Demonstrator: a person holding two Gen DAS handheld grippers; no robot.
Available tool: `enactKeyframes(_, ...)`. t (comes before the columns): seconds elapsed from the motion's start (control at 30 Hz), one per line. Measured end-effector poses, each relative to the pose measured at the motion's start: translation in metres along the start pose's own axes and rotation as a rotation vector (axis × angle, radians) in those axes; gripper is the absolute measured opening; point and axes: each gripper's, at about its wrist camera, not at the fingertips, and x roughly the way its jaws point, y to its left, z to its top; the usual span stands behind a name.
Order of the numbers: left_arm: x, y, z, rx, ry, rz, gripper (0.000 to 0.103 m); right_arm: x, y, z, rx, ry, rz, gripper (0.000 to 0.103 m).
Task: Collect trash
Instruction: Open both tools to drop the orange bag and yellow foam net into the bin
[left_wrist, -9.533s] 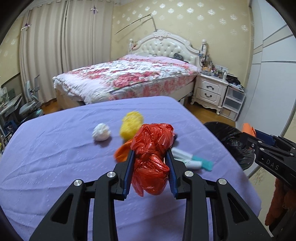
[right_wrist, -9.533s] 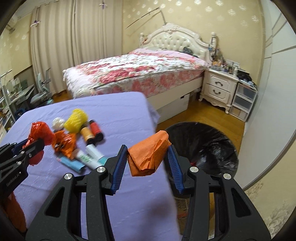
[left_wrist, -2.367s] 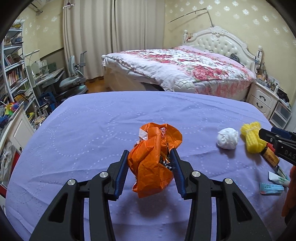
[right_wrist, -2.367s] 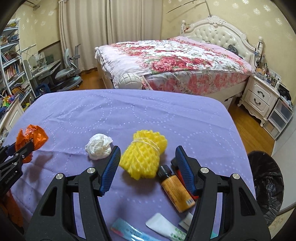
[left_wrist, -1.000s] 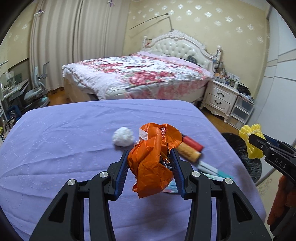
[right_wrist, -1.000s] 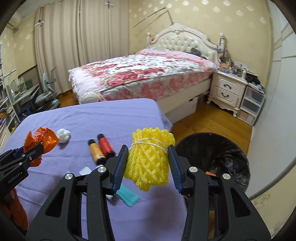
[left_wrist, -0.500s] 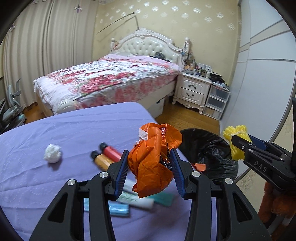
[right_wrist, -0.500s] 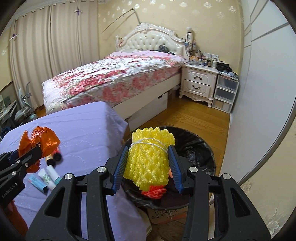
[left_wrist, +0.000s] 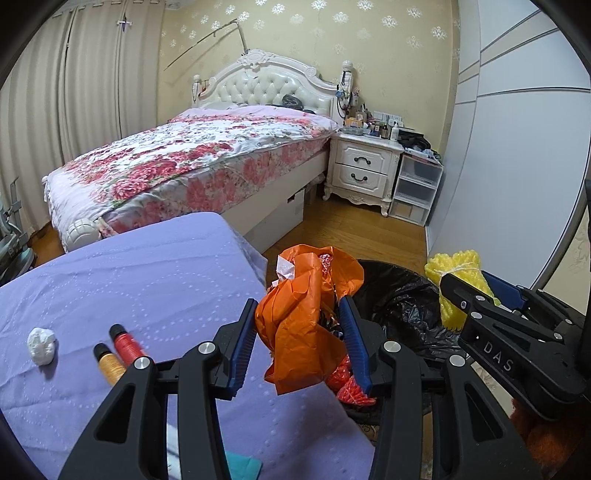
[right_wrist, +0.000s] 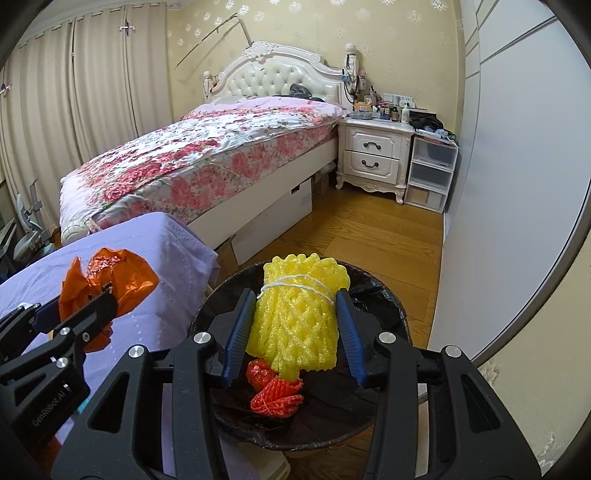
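Both hands have swung off the tabletop and over toward the bin since a second ago. Back then the yellow foam net was still above the purple cloth with the bin off to the side; now the right hand-held gripper has it hanging right over the black-lined trash bin, with red netting already sitting in the bottom below it. So that one looks basically ready to drop.

The left hand-held gripper is lagging a bit. Its jaws are partly closed, pinching a crumpled orange plastic bag, and the bin rim is just ahead and to its right, so I'd guess it needs a little more travel before letting go.

Right one is about the same width, blue pads squeezing the yellow foam net on both sides.

Left behind on the tabletop, off to the left of the left gripper: a white paper wad, a red bottle and an orange bottle. Plenty left to collect.
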Motion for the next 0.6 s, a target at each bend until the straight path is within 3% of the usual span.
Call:
enactKeyframes(0.43, 0.037, -0.017, 0.007, 0.029, 0.042, -0.007, 0.046, 0.019, -0.019, 0.005, 0.030, 0.021, -0.023, 0.045)
enactKeyframes(0.5, 0.040, -0.019, 0.006, 0.034, 0.048, -0.011, 0.050, 0.022, -0.022, 0.005, 0.033, 0.029, -0.026, 0.047)
enactKeyframes(0.57, 0.042, -0.021, 0.006, 0.040, 0.049, -0.011, 0.064, 0.024, -0.023, 0.005, 0.039, 0.030, -0.035, 0.055)
enactKeyframes(0.6, 0.042, -0.021, 0.006, 0.042, 0.046, -0.009, 0.065, 0.024, -0.025, 0.005, 0.044, 0.029, -0.039, 0.055)
